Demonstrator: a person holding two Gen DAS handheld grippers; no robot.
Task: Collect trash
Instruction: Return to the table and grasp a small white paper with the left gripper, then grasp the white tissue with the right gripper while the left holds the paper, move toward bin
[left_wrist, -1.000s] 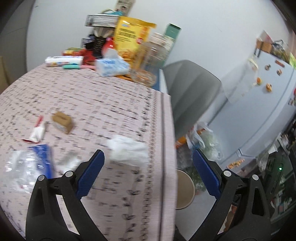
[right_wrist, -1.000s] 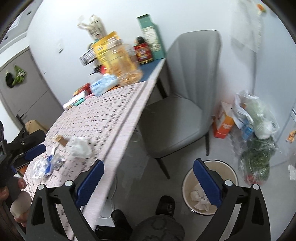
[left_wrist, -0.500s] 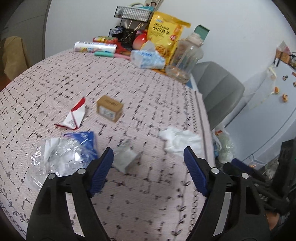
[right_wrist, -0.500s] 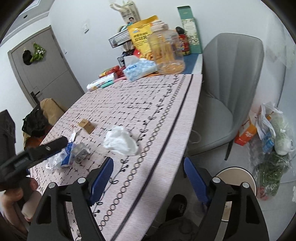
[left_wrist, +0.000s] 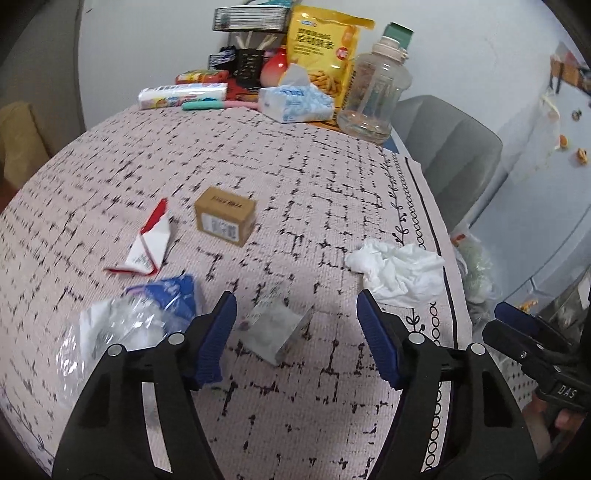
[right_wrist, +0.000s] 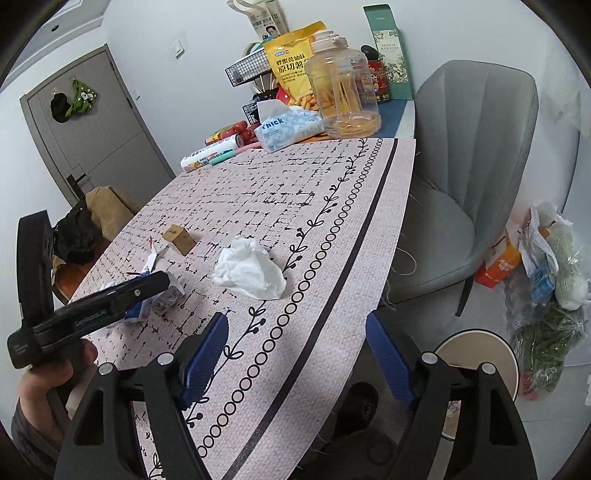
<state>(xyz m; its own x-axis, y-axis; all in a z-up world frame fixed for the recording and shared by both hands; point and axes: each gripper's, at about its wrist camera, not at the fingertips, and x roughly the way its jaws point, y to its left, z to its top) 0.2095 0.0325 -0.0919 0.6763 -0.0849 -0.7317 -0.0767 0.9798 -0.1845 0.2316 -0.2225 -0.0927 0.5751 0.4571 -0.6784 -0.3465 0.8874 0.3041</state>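
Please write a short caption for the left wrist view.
Open left gripper above a small wrapper, with tissue and box nearby.

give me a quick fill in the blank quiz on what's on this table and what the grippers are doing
1. The left gripper is open, its fingers either side of a small crumpled ____ wrapper.
2. The crumpled white tissue lies near the table's ____ edge.
3. The small cardboard box is ____ in colour.
4. The right gripper holds ____.

Missing words: silver; right; brown; nothing
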